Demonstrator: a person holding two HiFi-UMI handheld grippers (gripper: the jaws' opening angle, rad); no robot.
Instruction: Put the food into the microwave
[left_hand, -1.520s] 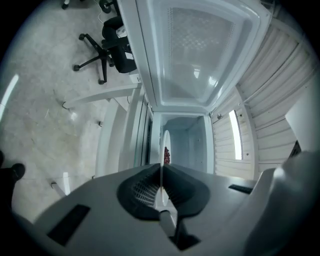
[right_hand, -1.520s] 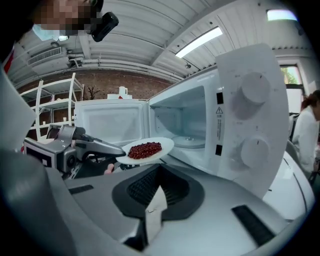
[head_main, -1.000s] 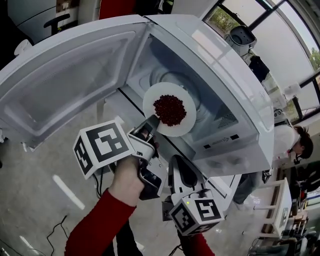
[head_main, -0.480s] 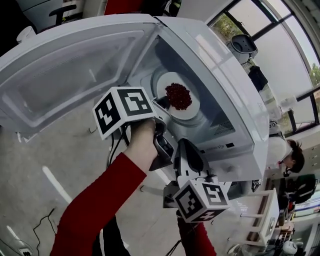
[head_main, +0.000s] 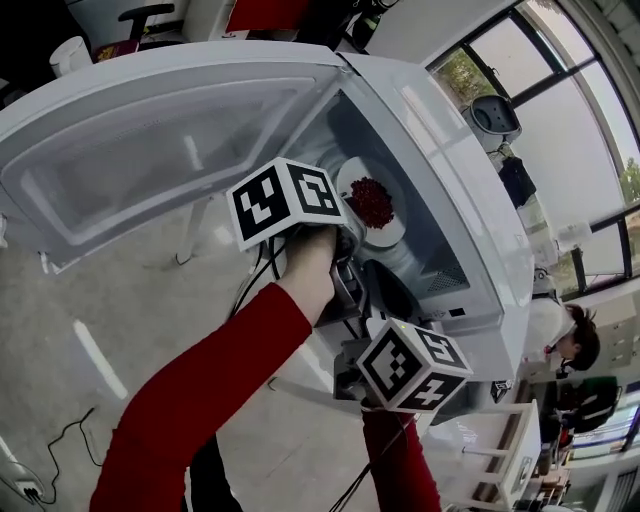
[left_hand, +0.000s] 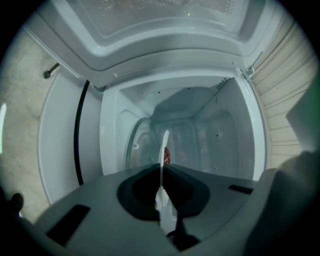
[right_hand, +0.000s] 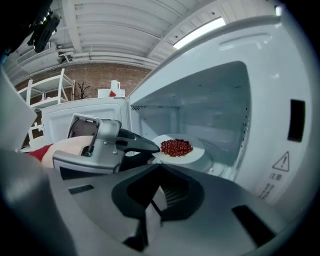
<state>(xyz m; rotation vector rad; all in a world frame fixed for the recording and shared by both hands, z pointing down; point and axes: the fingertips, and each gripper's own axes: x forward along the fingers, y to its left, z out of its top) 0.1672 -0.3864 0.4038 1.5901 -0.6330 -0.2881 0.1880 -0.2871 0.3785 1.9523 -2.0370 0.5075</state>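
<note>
1. The right gripper (right_hand: 160, 167) is hanging outside the microwave (head_main: 470, 200), below and in front of its opening. Its jaws are resting together with nothing between them.
2. A hand (head_main: 312, 255) in a red sleeve (head_main: 200, 390) is reaching up to the microwave opening and is carrying the left gripper (left_hand: 161, 170), whose tips are sitting just inside the microwave's front edge.
3. The left gripper's jaws are clamping the near rim of a white plate (right_hand: 195, 154). In the left gripper view the plate is showing edge-on, as a thin white line pinched between the jaws.
4. The plate is round, so it is presenting no long axis. In the right gripper view it is lying roughly level, face up, and extending from the jaw tips straight into the microwave cavity, towards the back wall.
5. The food (right_hand: 176, 147), a heap of small red pieces, is sitting on the middle of the plate, beyond the jaw tips and clear of them, inside the microwave.
6. The plate is hanging over the glass turntable (right_hand: 216, 162) on the microwave floor. Whether the two are touching cannot be told.
7. The microwave door (head_main: 130, 160) is standing wide open, swung out to the left of the opening in the head view.
</note>
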